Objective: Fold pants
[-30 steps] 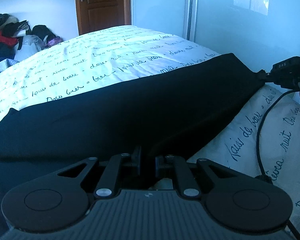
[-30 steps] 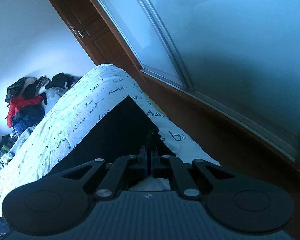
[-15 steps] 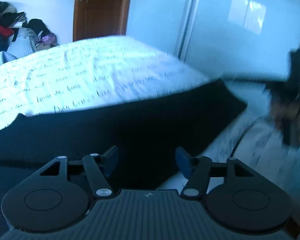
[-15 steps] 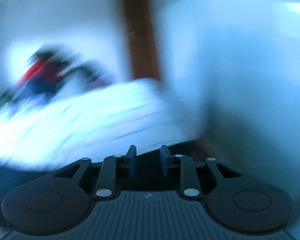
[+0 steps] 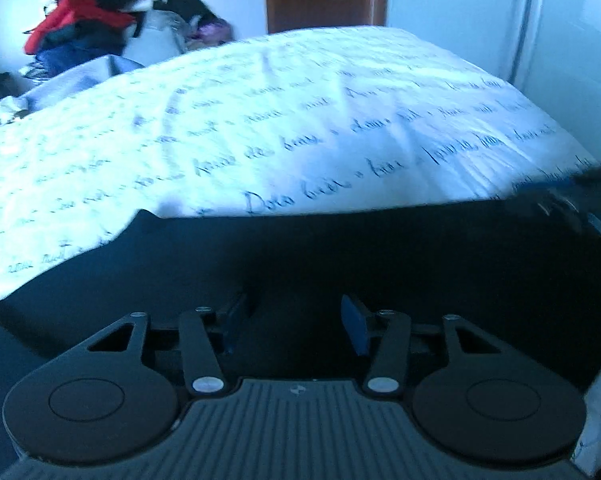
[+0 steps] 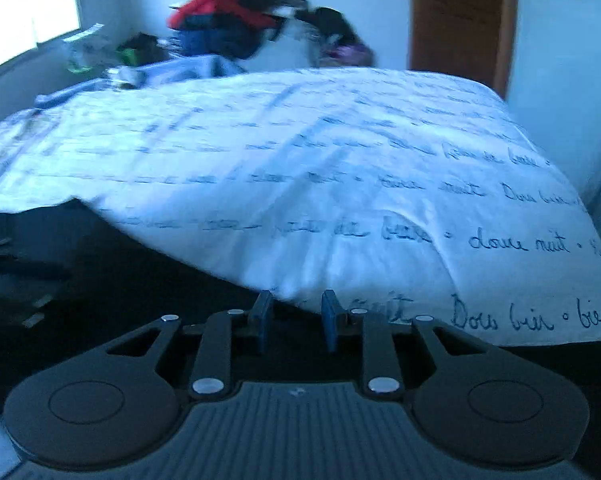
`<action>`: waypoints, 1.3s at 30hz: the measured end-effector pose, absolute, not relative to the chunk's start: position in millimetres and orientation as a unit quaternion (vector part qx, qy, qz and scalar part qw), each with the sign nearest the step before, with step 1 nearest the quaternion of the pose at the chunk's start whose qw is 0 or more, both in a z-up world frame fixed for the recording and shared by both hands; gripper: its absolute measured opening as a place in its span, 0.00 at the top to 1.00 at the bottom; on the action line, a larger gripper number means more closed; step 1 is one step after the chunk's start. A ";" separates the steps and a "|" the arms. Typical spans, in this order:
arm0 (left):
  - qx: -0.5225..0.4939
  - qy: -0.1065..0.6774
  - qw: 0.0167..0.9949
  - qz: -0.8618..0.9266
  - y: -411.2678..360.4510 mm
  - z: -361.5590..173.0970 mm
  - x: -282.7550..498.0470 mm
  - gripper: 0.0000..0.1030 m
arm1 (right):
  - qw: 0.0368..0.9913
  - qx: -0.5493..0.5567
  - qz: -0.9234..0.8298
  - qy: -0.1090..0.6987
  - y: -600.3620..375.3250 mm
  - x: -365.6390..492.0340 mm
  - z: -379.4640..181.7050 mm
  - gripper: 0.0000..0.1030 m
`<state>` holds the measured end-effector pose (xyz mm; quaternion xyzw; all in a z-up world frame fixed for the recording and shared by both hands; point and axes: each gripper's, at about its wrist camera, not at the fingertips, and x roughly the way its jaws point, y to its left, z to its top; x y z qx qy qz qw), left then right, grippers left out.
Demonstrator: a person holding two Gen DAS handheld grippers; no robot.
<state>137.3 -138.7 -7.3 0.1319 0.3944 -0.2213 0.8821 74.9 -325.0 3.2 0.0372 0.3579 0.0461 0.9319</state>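
1. Left wrist view: the left tongs (image 5: 294,328) stand wide apart with nothing between the blue pads. The dark, flat-lying cloth pants (image 5: 340,264) spread directly under and ahead of them, running off to both sides, on the white bed cover printed with handwritten script (image 5: 300,120).
2. I'd judge the step in hand to be picking a fresh grip for the next fold. Done well, the tongs drop onto an edge or corner, not the middle of the panel, and pinch all layers together so the fold carries over square.
3. Hard to read here: the pants are near-black in dim light, so seams, layers and waistband do not show. The near edge is hidden behind the tongs' body. At far right a blurred dark shape crosses the cloth; I cannot tell what it is.
4. Right wrist view: the right tongs (image 6: 296,316) are partly parted and hold nothing; the gap shows bed cover and dark cloth. The pants (image 6: 120,280) lie to the left and just beneath, their edge slanting toward the tips.
5. This view is motion-blurred. The pants run out of frame at left. Far ahead a pile of red and dark clothes (image 6: 228,20) sits beyond the bed.
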 end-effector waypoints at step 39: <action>0.133 0.387 0.834 -0.371 -212.7 -5.6 47.1 0.29 | 0.829 0.530 -0.132 0.118 -497.4 -92.7 -72.8 0.40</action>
